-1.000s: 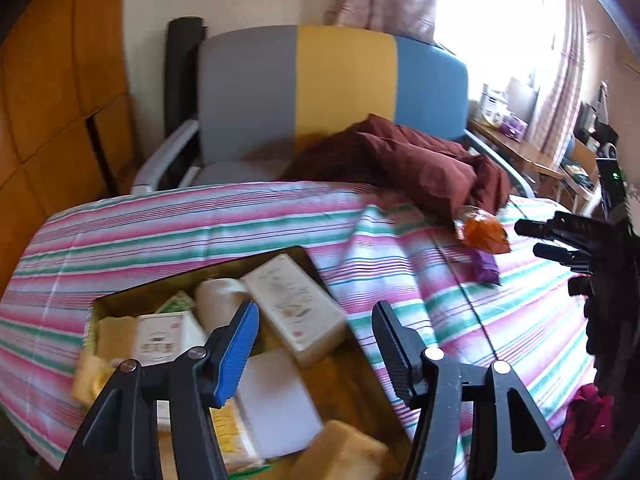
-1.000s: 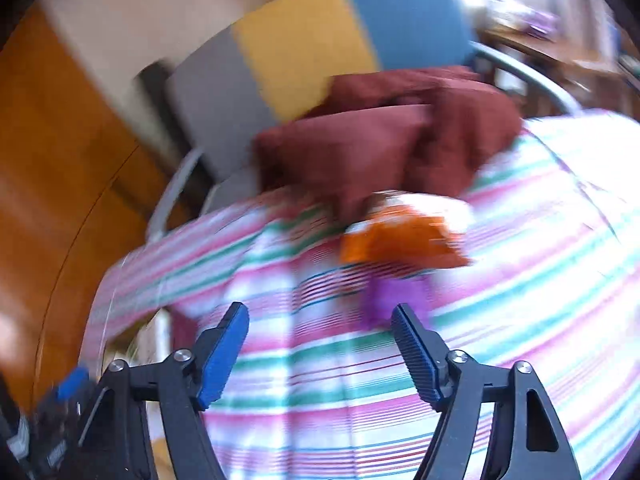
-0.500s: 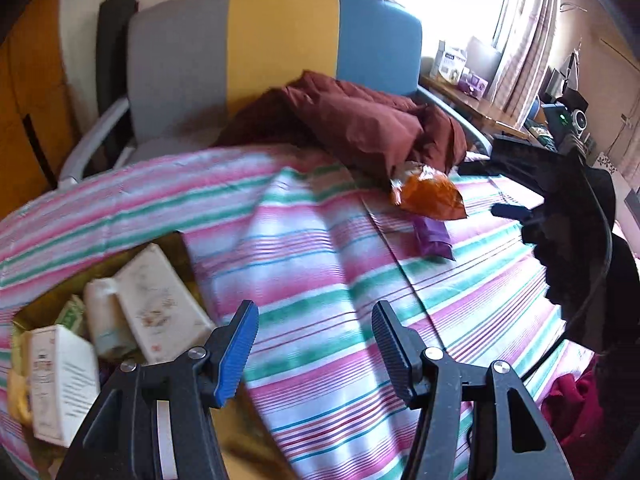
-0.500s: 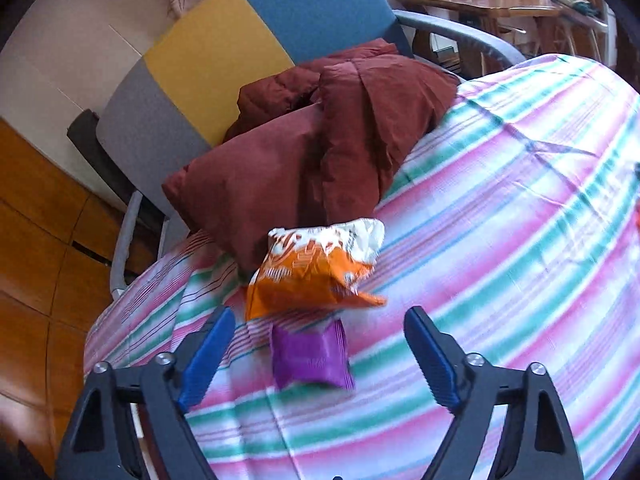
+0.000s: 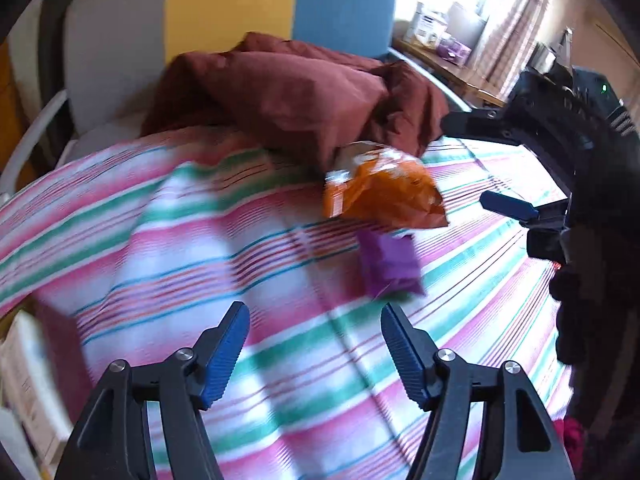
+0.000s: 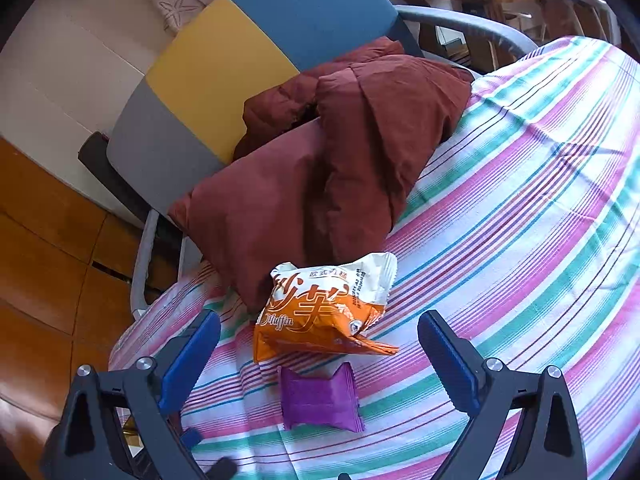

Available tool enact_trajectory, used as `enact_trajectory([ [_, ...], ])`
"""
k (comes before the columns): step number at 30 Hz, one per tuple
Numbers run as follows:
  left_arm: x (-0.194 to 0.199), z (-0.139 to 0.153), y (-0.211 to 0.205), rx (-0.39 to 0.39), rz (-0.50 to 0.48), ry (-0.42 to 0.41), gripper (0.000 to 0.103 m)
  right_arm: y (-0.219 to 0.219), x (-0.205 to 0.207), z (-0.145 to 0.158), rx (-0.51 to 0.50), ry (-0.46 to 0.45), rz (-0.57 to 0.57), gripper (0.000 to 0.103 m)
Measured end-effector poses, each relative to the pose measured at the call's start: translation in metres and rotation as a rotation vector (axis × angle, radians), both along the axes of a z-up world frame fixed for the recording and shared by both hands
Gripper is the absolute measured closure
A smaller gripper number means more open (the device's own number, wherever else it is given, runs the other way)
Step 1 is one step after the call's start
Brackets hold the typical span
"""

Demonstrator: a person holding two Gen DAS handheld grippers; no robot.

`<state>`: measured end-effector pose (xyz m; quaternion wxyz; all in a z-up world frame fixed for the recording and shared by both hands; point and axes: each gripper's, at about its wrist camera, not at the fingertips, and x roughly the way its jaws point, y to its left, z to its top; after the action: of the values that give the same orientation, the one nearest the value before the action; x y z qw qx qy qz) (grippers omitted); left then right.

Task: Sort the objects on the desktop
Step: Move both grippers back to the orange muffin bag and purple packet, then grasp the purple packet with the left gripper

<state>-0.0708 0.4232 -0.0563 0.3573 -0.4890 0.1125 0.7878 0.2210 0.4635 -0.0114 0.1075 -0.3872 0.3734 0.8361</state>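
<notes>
Compared with half a second earlier, the left wrist view has swung away from the open box of goods, of which only a sliver remains at its lower left edge, and both snacks now sit nearer and larger. The left hand-held gripper [image 5: 315, 338] hovers with jaws apart, empty, above the striped cloth [image 5: 224, 264] of the counter. The right hand-held gripper [image 6: 319, 354] is likewise spread wide and empty, bracketing the purple packet [image 6: 320, 398]. That packet lies flat, its long axis running side to side between the blue pads. Just beyond it, nearly touching, the orange muffin bag [image 6: 324, 312] lies with its white crimped end toward the maroon jacket [image 6: 340, 160].
</notes>
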Motion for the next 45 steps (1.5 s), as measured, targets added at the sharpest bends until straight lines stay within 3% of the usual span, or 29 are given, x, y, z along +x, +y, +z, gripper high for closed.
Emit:
enact_trajectory([
  [4, 0.002, -0.007, 0.032, -0.003, -0.048, 0.008, 0.022, 0.004, 0.000, 0.000, -0.019, 0.003, 0.003, 0.003],
  [19, 0.005, -0.042, 0.093, -0.153, -0.097, 0.080, 0.020, 0.006, -0.005, -0.002, -0.007, -0.025, 0.011, 0.003],
  [21, 0.004, -0.041, 0.087, -0.132, -0.084, 0.081, 0.024, 0.005, -0.006, -0.003, -0.006, -0.031, 0.012, 0.003],
  [24, -0.001, -0.037, 0.069, -0.089, -0.059, 0.063, 0.049, 0.003, -0.008, -0.008, -0.008, -0.042, 0.021, 0.003],
  [31, 0.007, -0.034, 0.026, -0.072, -0.052, 0.060, 0.049, -0.005, -0.012, -0.017, -0.039, -0.030, 0.038, 0.000],
  [36, 0.009, -0.036, 0.006, -0.082, -0.033, 0.037, 0.049, -0.008, -0.017, -0.030, -0.029, -0.086, 0.013, 0.000],
  [40, 0.001, -0.040, -0.006, -0.087, -0.005, -0.015, 0.041, -0.004, -0.029, -0.034, -0.032, -0.120, -0.030, 0.000],
  [45, -0.004, -0.042, -0.012, -0.074, 0.018, -0.045, 0.037, -0.016, -0.057, -0.045, -0.022, -0.186, 0.000, 0.000],
])
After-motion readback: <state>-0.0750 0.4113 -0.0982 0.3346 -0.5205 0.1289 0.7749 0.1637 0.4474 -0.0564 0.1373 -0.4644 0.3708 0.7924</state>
